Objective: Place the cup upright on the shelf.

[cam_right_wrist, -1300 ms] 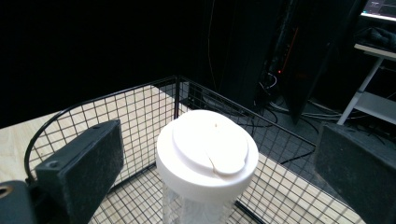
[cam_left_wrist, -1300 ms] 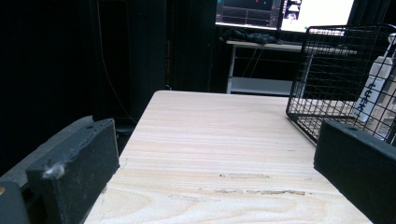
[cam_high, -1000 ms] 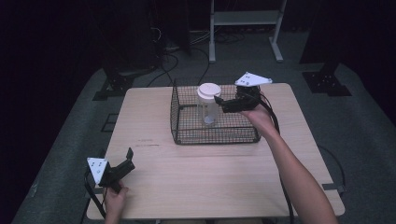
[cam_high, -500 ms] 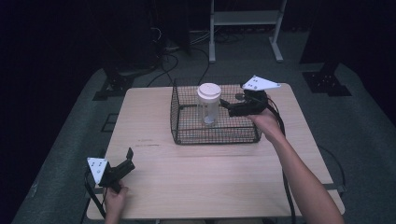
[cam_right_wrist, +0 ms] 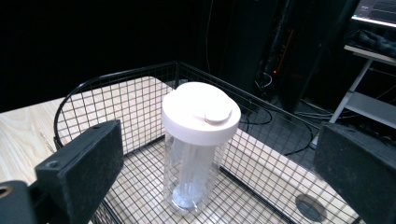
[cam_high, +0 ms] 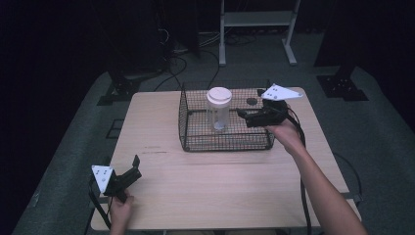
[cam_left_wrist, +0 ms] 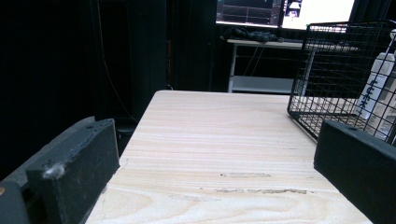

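Surface: pale wooden table (cam_high: 220,181) in a dark room.
Basket: black wire basket (cam_high: 195,139) holding clear bottle (cam_high: 218,108).
Right gripper (cam_high: 243,113): jaws spread, empty, over the basket.
Left gripper (cam_high: 135,166): jaws apart, empty, resting near the table's front corner.

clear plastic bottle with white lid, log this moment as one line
clear plastic bottle with white lid: upright in black wire basket | right hand-held gripper: open, beside bottle, apart | left hand-held gripper: open, idle

Clear bottle (cam_right_wrist: 198,154) with white lid (cam_right_wrist: 201,112) upright in wire basket (cam_right_wrist: 116,95); hand-held gripper (cam_right_wrist: 219,182) jaws apart, seemingly just short of it.
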